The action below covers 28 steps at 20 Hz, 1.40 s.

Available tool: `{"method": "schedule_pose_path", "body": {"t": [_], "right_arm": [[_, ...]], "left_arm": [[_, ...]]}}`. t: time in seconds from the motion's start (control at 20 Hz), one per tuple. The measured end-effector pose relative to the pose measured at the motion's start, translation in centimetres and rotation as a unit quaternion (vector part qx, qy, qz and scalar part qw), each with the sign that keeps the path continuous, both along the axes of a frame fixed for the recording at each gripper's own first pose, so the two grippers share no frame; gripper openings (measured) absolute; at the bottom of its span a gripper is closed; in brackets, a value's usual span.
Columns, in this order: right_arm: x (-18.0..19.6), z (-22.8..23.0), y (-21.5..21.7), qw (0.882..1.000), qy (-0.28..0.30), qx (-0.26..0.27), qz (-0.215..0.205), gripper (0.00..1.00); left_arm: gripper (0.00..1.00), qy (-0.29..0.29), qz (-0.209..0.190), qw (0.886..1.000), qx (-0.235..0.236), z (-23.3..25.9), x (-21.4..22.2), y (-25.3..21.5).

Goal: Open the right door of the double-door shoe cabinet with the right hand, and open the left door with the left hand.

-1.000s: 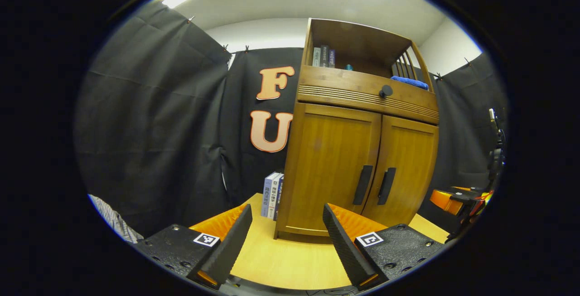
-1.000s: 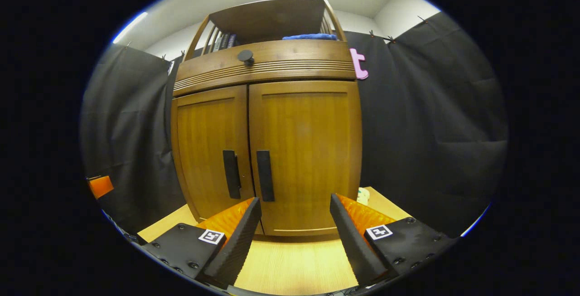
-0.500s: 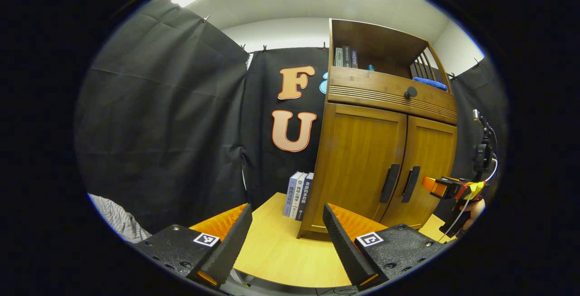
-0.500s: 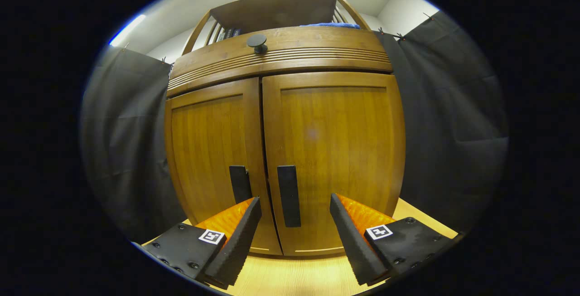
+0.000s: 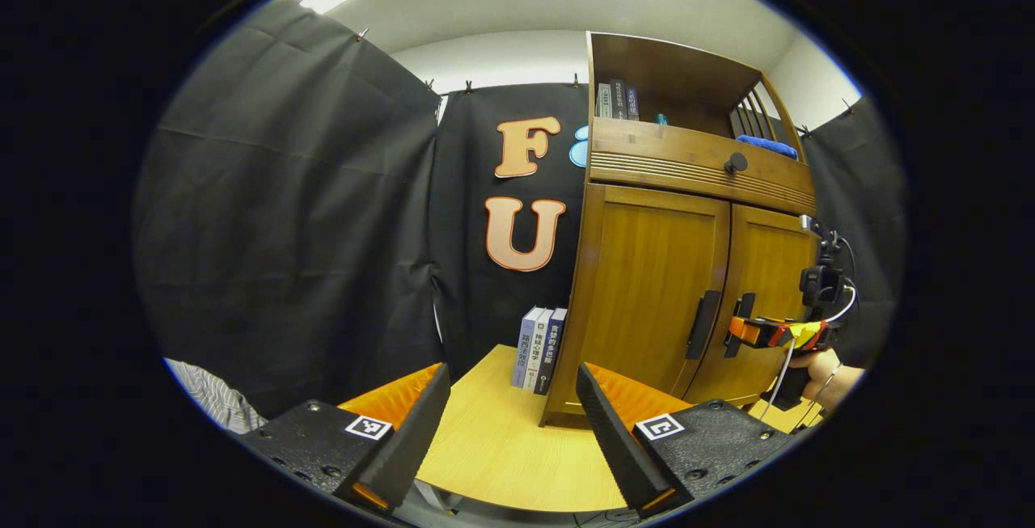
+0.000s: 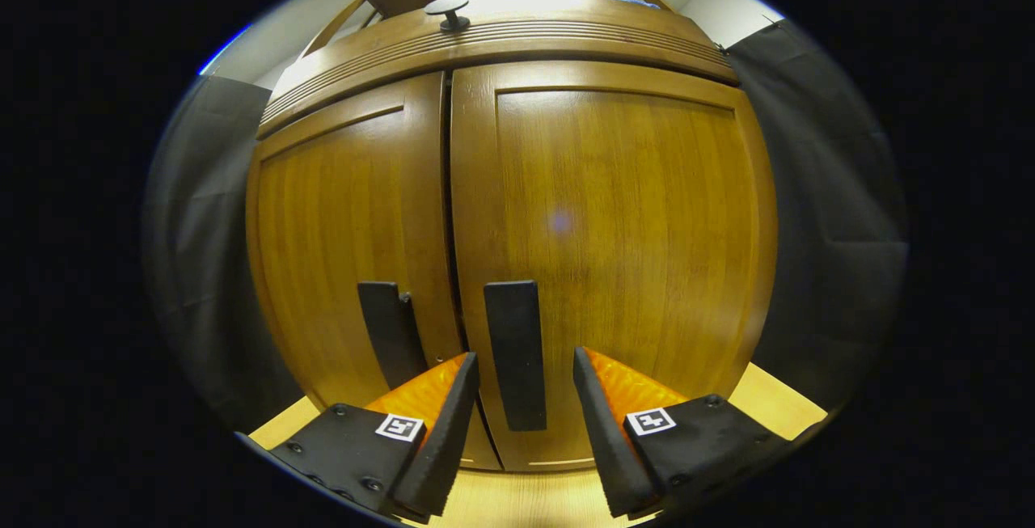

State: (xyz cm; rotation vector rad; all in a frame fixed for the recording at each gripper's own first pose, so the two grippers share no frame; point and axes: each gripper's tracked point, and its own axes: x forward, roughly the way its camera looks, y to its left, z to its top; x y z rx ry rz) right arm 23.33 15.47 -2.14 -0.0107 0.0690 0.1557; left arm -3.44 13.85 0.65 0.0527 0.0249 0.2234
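The wooden shoe cabinet [image 6: 598, 213] stands with both doors closed. In the right gripper view, my right gripper [image 6: 523, 356] is open, and the right door's dark vertical handle [image 6: 515, 354] stands between its fingers without being pressed. The left door's handle [image 6: 390, 334] is just to the left of them. In the left gripper view, my left gripper [image 5: 512, 373] is open and holds nothing, well back from the cabinet [image 5: 647, 285] and to its left. There the right gripper [image 5: 742, 331], held by a hand [image 5: 825, 370], sits at the door handles [image 5: 703, 324].
The cabinet rests on a light wooden table [image 5: 501, 447]. Three books [image 5: 538, 348] stand against its left side. Above the doors is a drawer with a round knob [image 5: 735, 162], and the open shelf holds books [image 5: 614, 99] and a blue cloth [image 5: 764, 145]. A striped sleeve [image 5: 214, 399] is at lower left.
My right gripper has moved in toward the cabinet until its fingers flank the right door's handle, and they have narrowed a little. The left gripper has barely moved.
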Motion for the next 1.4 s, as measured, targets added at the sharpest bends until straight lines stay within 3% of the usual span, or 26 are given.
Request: {"method": "schedule_pose_path", "body": {"t": [0.05,0.1,0.3,0.35,0.45,0.55,0.65,0.7,1.1,1.15,1.2,1.3,1.4], "right_arm": [[0.4,-0.2,0.0,1.0,0.002,-0.003,0.0,0.68],[0.9,-0.3,0.3,1.0,0.003,-0.004,0.003,0.75],[1.5,-0.9,0.6,1.0,0.013,-0.009,-0.003,0.41],[1.5,-0.8,0.7,1.0,0.009,-0.008,-0.006,0.47],[1.4,-0.9,0.7,1.0,0.011,-0.013,-0.006,0.34],[1.4,-1.0,0.6,1.0,0.011,-0.016,0.0,0.36],[0.6,-0.9,0.4,1.0,0.007,-0.014,0.005,0.33],[0.3,-0.7,0.3,1.0,0.005,-0.015,0.008,0.24],[-5.3,-1.0,-2.2,1.0,0.023,-0.01,0.015,0.24],[-6.2,-0.9,-2.8,1.0,0.025,-0.009,0.013,0.24],[-7.2,-1.0,-3.5,1.0,0.026,-0.005,0.012,0.28],[-8.4,-1.0,-4.4,1.0,0.028,0.002,0.01,0.24],[-9.7,-0.9,-5.6,0.999,0.03,0.007,0.007,0.28]], "left_arm": [[0.92,0.002,0.001,1.0,0.0,-0.1,0.0,0.1],[0.95,0.005,0.002,1.0,0.0,-0.3,-0.1,0.3],[0.92,0.012,0.005,1.0,0.001,-0.5,-0.4,0.9],[0.95,0.013,0.007,1.0,0.003,-0.5,-0.5,1.0],[0.95,0.016,0.011,1.0,0.004,-0.7,-0.8,1.3],[0.92,0.018,0.014,1.0,-0.002,-0.9,-1.0,1.6],[0.95,0.022,0.013,1.0,-0.007,-1.1,-1.1,1.4],[0.93,0.023,0.012,1.0,-0.007,-1.1,-1.2,1.3],[0.92,0.016,-0.001,1.0,-0.005,-1.0,-0.9,-0.4],[0.95,0.014,-0.002,1.0,-0.006,-0.9,-1.0,-0.7],[0.95,0.012,-0.004,1.0,-0.006,-0.8,-0.9,-0.9],[0.92,0.011,-0.008,1.0,-0.007,-0.9,-0.9,-1.6],[0.92,0.013,-0.015,1.0,-0.008,-1.1,-0.3,-2.4]]}}
